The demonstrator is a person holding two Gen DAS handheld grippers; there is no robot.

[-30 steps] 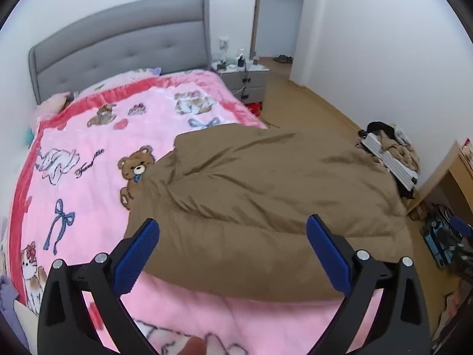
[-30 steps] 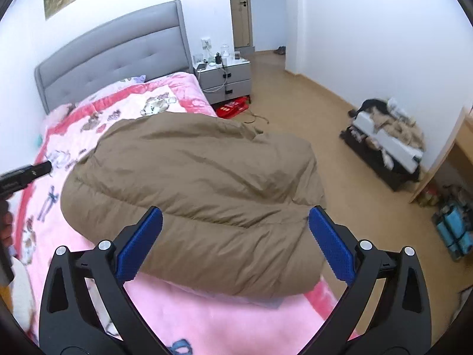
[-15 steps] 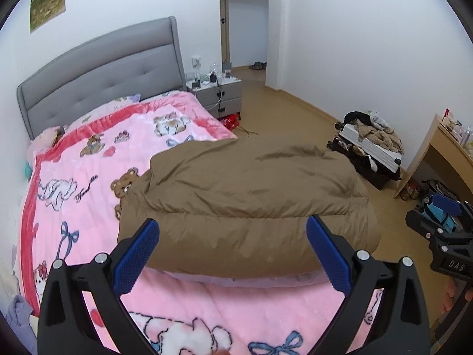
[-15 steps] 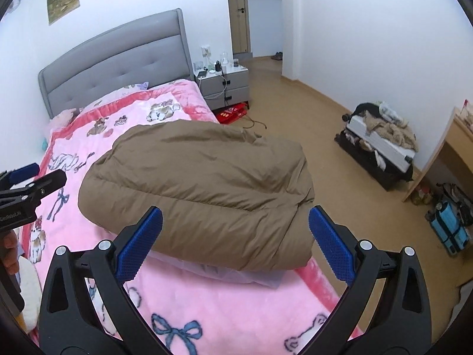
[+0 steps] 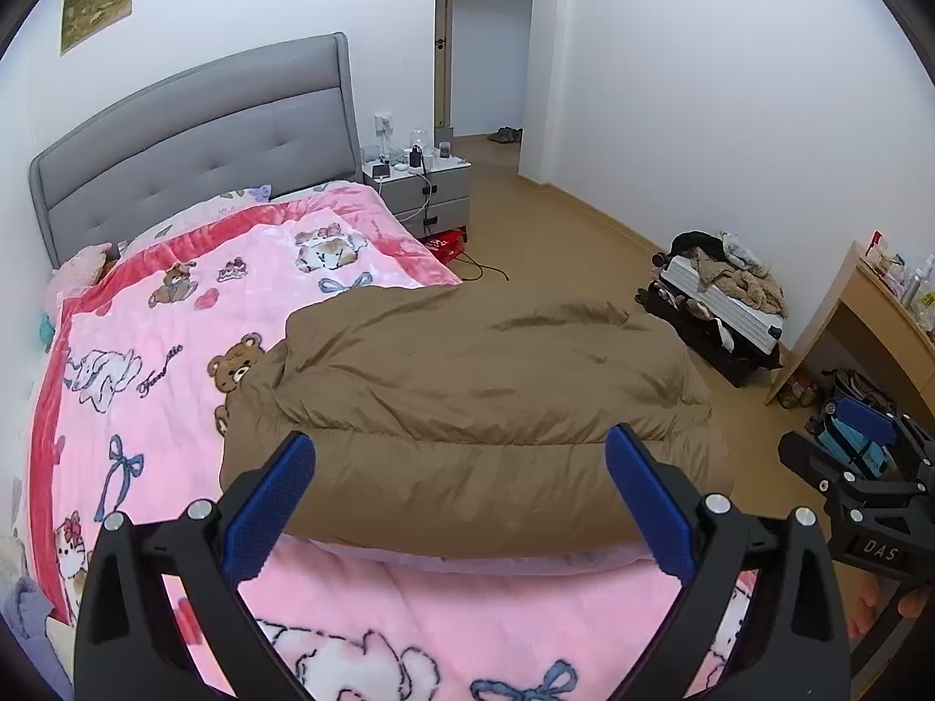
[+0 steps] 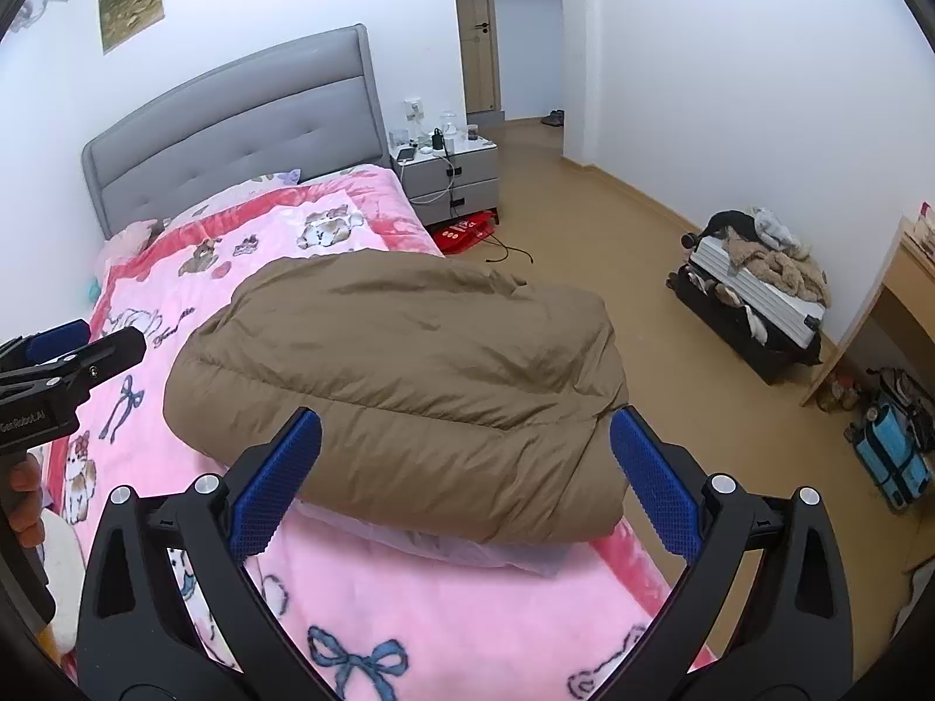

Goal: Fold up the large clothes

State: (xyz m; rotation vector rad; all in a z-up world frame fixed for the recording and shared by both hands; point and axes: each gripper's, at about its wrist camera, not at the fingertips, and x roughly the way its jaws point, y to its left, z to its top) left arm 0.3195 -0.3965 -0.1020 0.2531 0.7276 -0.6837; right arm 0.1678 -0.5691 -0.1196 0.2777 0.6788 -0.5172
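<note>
A large brown puffy coat [image 5: 479, 397] lies folded into a thick bundle on the pink cartoon blanket [image 5: 175, 315] near the foot of the bed; it also shows in the right wrist view [image 6: 409, 374]. A pale lining edge [image 6: 444, 549] sticks out under it. My left gripper [image 5: 461, 502] is open and empty, held above the bed short of the coat. My right gripper [image 6: 467, 479] is open and empty, also short of the coat. The right gripper shows at the right of the left wrist view [image 5: 865, 467], the left gripper at the left of the right wrist view [image 6: 64, 362].
A grey headboard [image 5: 193, 140] and a bedside cabinet [image 5: 421, 187] stand at the back. An open suitcase with clothes [image 5: 719, 304] lies on the wood floor at right. A wooden desk [image 5: 876, 315] and bags [image 6: 888, 450] stand at far right.
Both grippers have pulled back and up from the coat, so more of the bed and room shows. The coat lies still, folded.
</note>
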